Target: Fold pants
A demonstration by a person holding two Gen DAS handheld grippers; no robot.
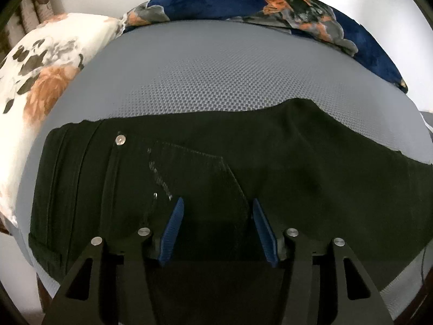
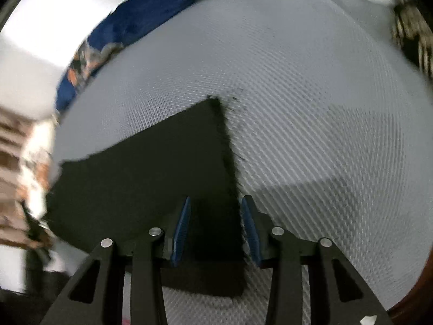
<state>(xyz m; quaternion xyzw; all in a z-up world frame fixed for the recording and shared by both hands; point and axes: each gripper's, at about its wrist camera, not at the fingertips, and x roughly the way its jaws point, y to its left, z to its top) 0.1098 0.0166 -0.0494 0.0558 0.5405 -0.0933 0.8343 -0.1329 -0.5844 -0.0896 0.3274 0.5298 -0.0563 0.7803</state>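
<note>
Black jeans (image 1: 205,168) lie flat on a grey mesh mattress (image 1: 189,81), waistband toward the floral pillow (image 1: 40,62). The left tongs (image 1: 216,205) hover apart over the back pocket. The right tongs (image 2: 215,211) stand apart astride the hem, likely placed for the fold.

The pants (image 1: 189,168) were matt black denim with a shiny metal rivet (image 1: 120,139), lying on a bed (image 1: 189,81) covered in grey honeycomb mesh cloth. The blanket (image 1: 216,2) looked plush, and the left tool (image 1: 216,208) was matt black plastic with rough blue pads (image 1: 173,227).
</note>
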